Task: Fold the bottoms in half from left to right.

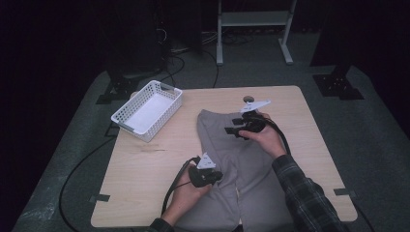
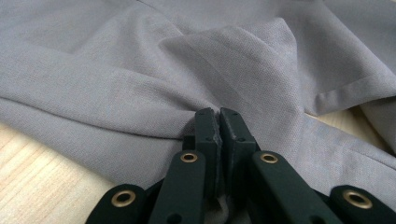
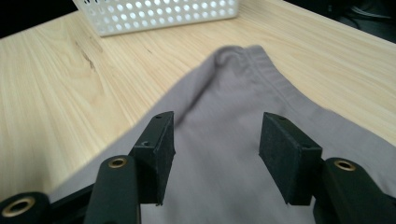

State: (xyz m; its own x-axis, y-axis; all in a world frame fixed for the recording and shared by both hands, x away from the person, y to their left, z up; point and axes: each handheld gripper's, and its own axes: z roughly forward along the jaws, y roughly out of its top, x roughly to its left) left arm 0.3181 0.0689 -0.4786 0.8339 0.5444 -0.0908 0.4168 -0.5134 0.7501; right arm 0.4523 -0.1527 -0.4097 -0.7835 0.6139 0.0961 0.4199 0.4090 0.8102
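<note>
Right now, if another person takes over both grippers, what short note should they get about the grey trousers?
Left gripper: shut on a fold of the grey fabric trousers, at their left edge near the table's front.
Right gripper: open, nothing between its jaws, above the trousers and aimed at their waistband.
Trousers lie on the light wooden table, partly creased. White perforated plastic basket sits empty at the far left.
Done: one grip taken.
Left: probably grip the waistband, then fold.
</note>
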